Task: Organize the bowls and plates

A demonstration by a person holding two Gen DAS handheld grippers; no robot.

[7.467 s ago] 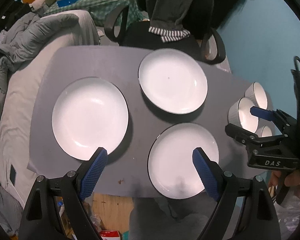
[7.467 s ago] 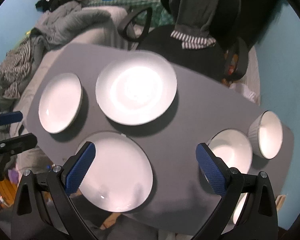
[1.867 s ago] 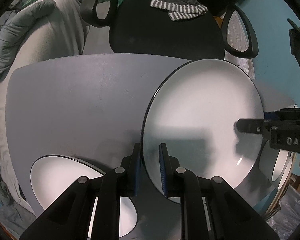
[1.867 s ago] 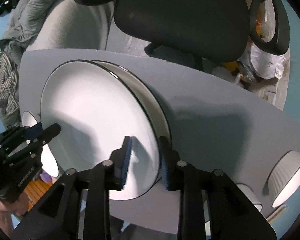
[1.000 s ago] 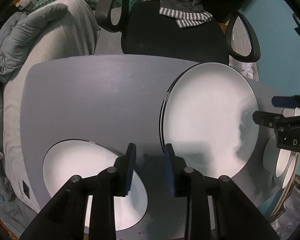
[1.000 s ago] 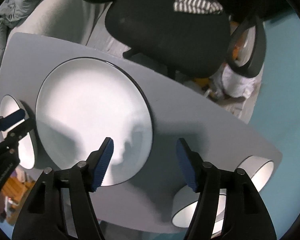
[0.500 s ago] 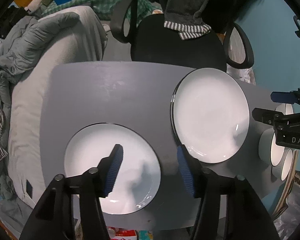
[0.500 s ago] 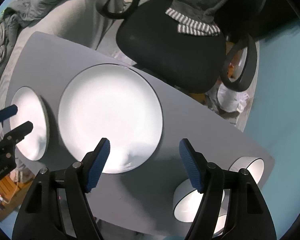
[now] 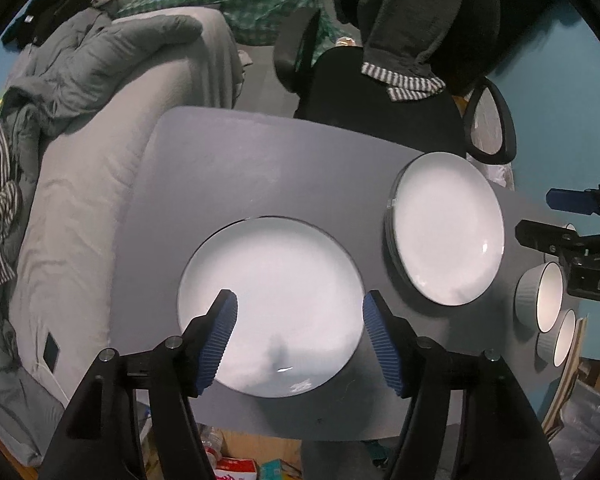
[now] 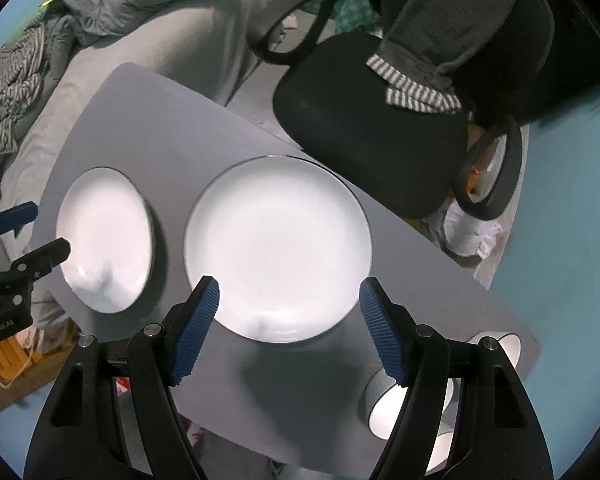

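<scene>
Two white dark-rimmed plates lie stacked [image 9: 446, 228] [image 10: 278, 248] at the table's far side. A single white plate [image 9: 272, 304] [image 10: 106, 240] lies flat to their left. Ribbed white bowls [image 9: 544, 296] [image 10: 396, 404] stand at the right end. My left gripper [image 9: 300, 340] [image 10: 48, 228] hangs above the single plate; its jaws are opening, with nothing between them. My right gripper [image 10: 286, 328] [image 9: 538, 213] hovers open over the near rim of the stack, holding nothing. Both point straight down.
The grey table [image 9: 240, 168] carries all the dishes. A black office chair [image 9: 380, 96] draped with dark clothing stands behind it. A grey sofa with bedding [image 9: 100, 160] runs along the left side. Boxes and clutter lie on the floor below the near edge.
Both grippers let go of the plate they had set on the far plate, opened wide and rose. The left one also moved left, over the single plate.
</scene>
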